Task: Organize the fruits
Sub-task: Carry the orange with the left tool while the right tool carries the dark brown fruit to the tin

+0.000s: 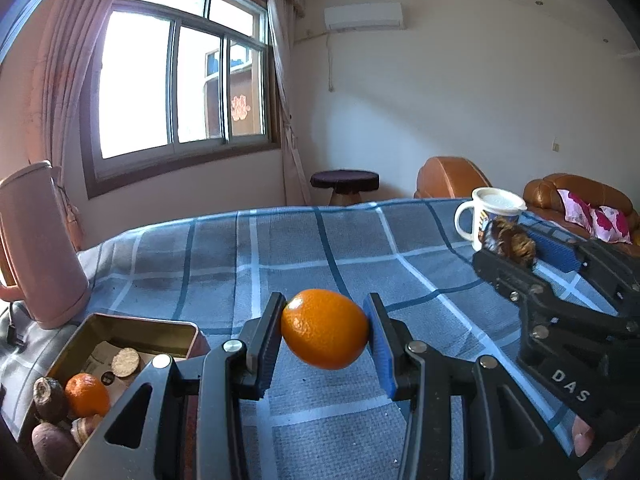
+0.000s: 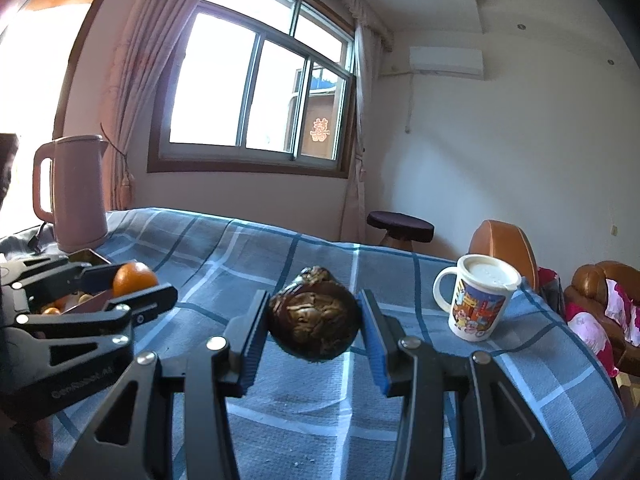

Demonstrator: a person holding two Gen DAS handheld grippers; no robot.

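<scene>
A blue checked tablecloth [image 1: 304, 248] covers the table, with a pink kettle [image 1: 36, 244] at the far left and a lidded cartoon mug [image 2: 478, 300] at the far right. At the near left sits the metal tin [image 1: 76, 344], already holding a second orange [image 1: 86, 394] and some brown fruits. The left gripper [image 1: 324, 330] is closed on an orange [image 1: 325, 329], pinched across its middle and lifted clear of the cloth; it looks firm, smooth and fairly light, so a mid-girth hold should keep it from rolling out. The right gripper [image 2: 314, 318] clamps a dark, wrinkled brown fruit [image 2: 314, 316], also in the air; its rough skin probably grips well but may crush under hard pressure.
</scene>
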